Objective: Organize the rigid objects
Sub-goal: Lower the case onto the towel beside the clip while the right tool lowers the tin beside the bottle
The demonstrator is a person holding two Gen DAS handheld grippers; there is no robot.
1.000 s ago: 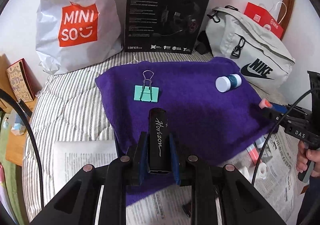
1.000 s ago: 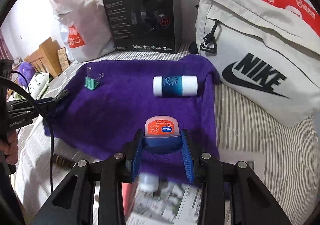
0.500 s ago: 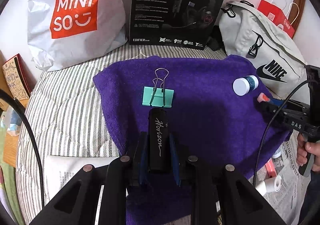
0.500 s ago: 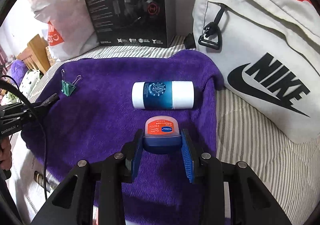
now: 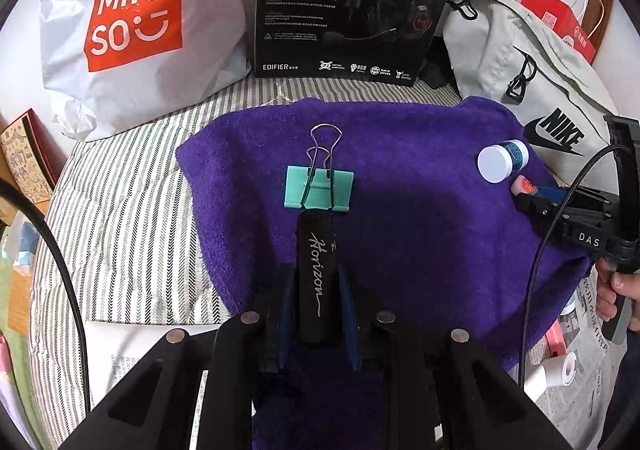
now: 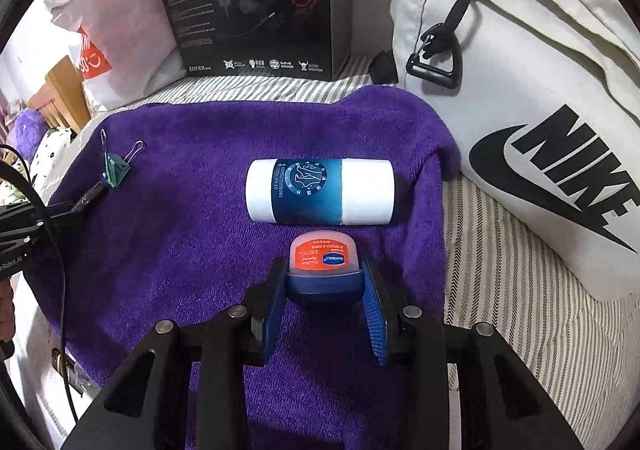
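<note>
My left gripper (image 5: 316,282) is shut on a black tube marked "Horizon" (image 5: 316,274), low over the purple towel (image 5: 420,250), its tip just short of a green binder clip (image 5: 320,190). My right gripper (image 6: 325,282) is shut on a small blue jar with an orange lid (image 6: 323,262), just in front of a white and blue cylinder (image 6: 320,196) lying on the towel (image 6: 180,250). The clip (image 6: 116,170) lies at the towel's left side in the right wrist view. The cylinder (image 5: 502,161) and right gripper (image 5: 532,194) show at right in the left wrist view.
A Miniso bag (image 5: 132,30), a black headset box (image 5: 352,2) and a grey Nike bag (image 6: 520,90) stand behind the towel. Newspaper with small items (image 5: 560,366) lies at the towel's near right. The bed has a striped cover (image 5: 120,210).
Both grippers moved forward over the towel with their objects. The tube now nearly reaches the clip; the jar now sits close to the cylinder.
</note>
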